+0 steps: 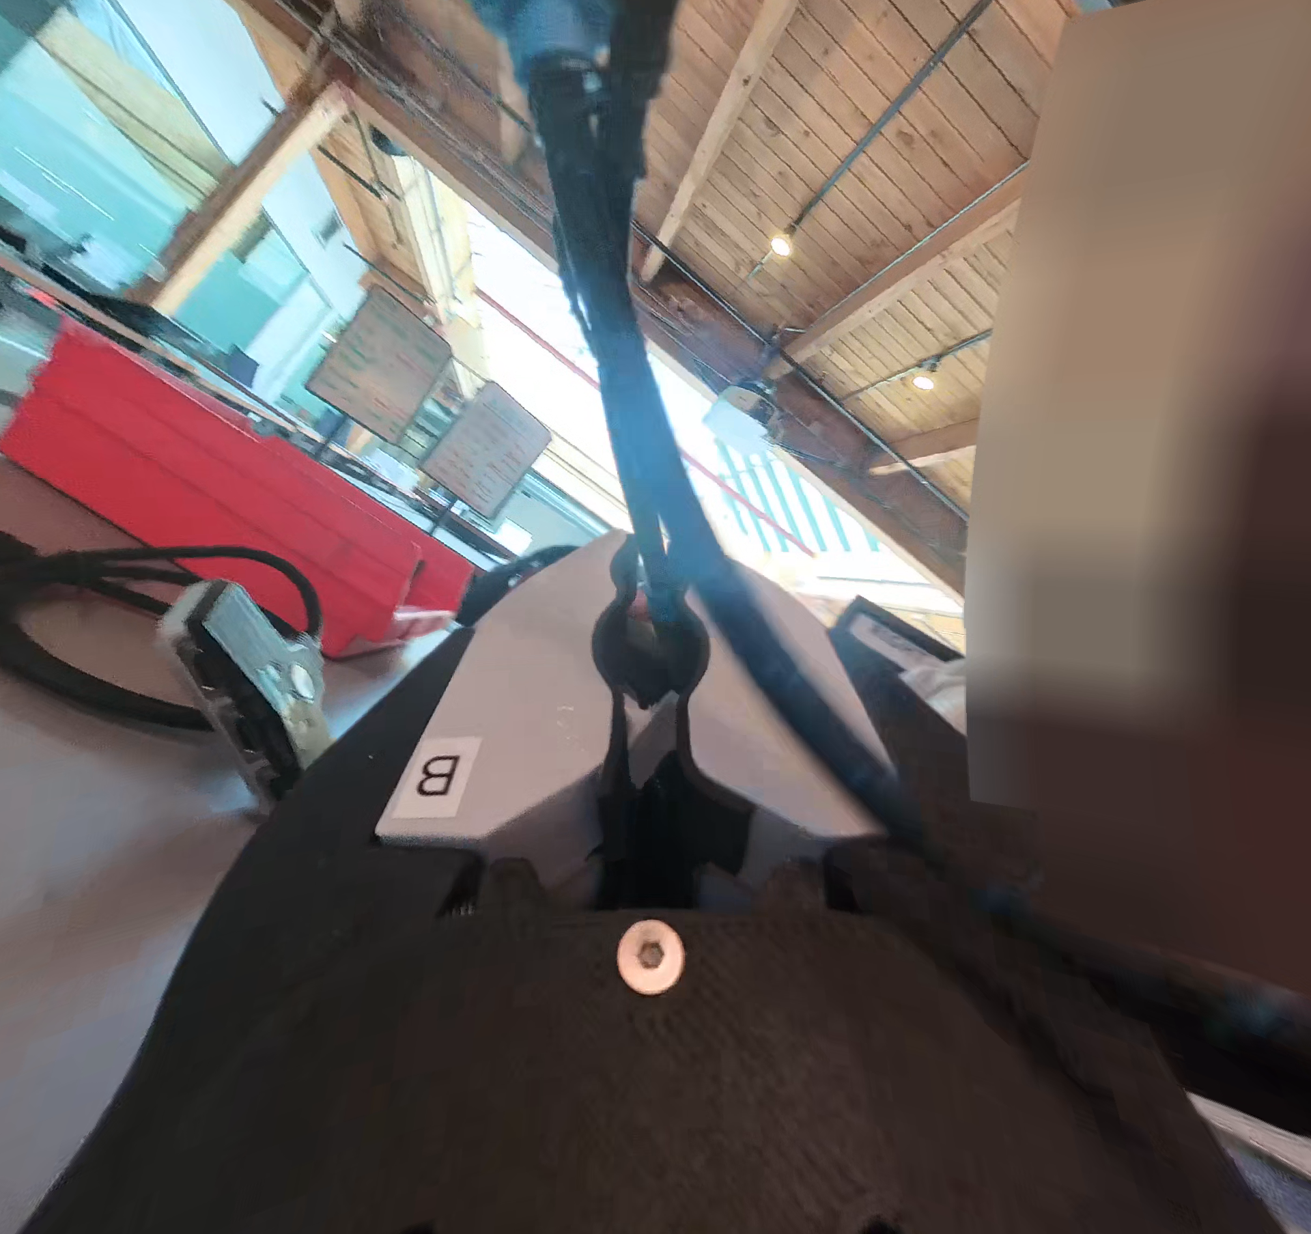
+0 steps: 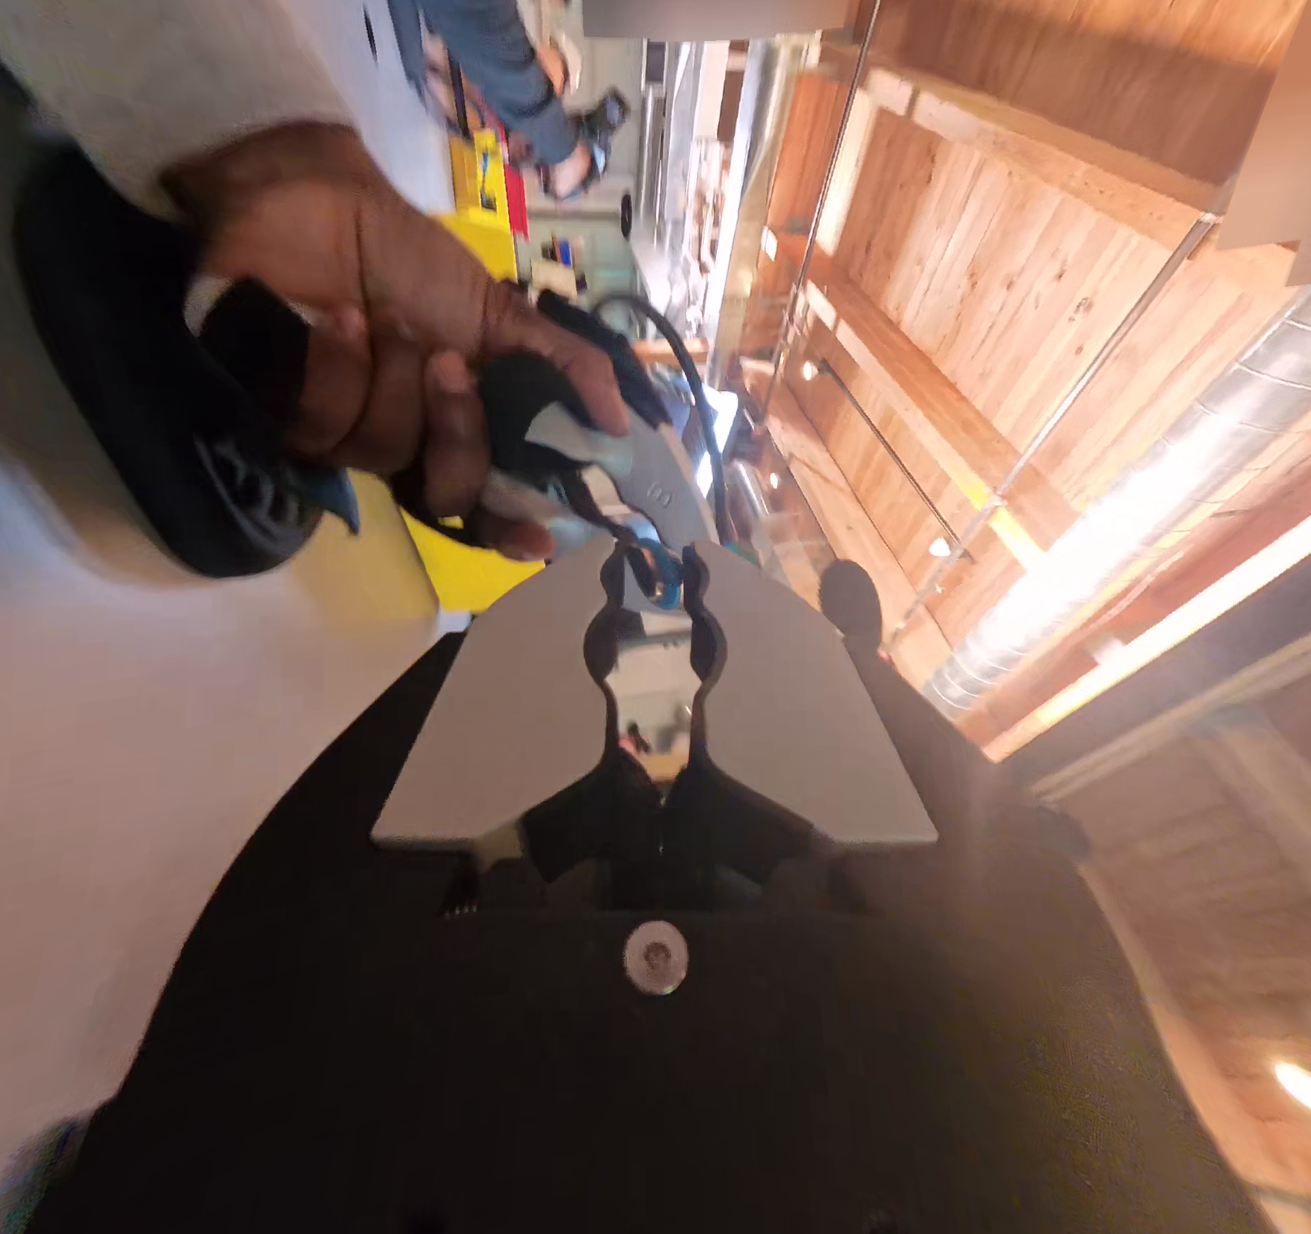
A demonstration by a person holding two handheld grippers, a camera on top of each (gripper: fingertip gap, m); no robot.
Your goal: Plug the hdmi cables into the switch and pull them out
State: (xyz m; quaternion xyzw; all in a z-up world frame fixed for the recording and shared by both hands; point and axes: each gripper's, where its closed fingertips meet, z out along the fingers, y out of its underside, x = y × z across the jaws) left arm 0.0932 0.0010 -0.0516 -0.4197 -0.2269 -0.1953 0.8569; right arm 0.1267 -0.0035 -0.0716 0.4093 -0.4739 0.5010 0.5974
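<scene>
In the left wrist view my left gripper is shut on black hdmi cables, which rise to a blurred blue and green end at the top edge. The switch, a small metal box, lies on the table to the left of my fingers, apart from them, with black cables looped behind it. In the right wrist view my right gripper pinches a blue part of the cable end between its tips. The left gripper, held by a hand, is just beyond it.
A long red box lies on the table behind the switch. Two stands with boards stand farther back. Yellow boxes and a person in jeans show in the background of the right wrist view. The views are tilted and blurred.
</scene>
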